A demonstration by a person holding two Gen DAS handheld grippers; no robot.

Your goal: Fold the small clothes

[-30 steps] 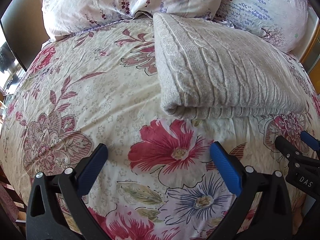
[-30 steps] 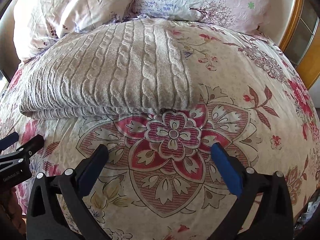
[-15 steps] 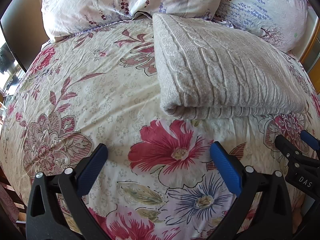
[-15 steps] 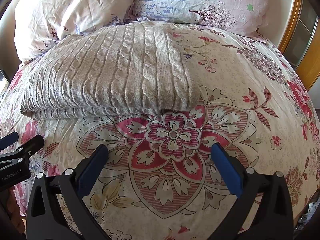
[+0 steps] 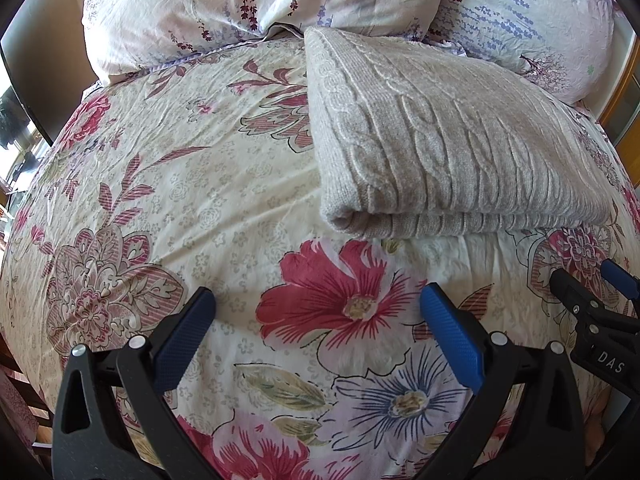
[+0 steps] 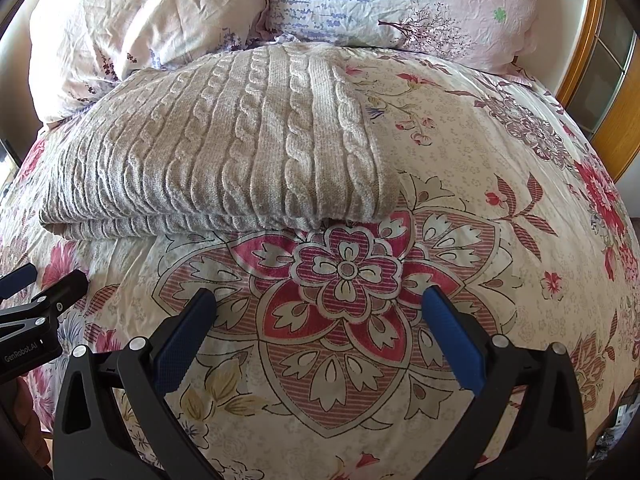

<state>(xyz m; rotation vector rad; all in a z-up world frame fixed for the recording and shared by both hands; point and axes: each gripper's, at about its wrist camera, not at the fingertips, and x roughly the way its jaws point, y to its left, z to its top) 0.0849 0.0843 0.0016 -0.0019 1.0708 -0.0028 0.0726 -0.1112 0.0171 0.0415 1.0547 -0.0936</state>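
Evidently a fold is done: grey cable-knit sweater (image 5: 440,152) lies doubled on the floral bedspread (image 5: 180,200), far side, touching the pillows (image 6: 360,0). Left gripper (image 5: 320,328) and right gripper (image 6: 320,320) sit near, jaws wide, empty. Next likely: pinch the near edge. Sleeves hidden.

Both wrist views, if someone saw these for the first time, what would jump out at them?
A folded grey cable-knit sweater lies on the floral duvet, its far edge up against the pillows at the head of the bed. Nearer the cameras, the left gripper and right gripper hang over the duvet's big red flowers with blue-padded jaws wide apart, holding nothing.
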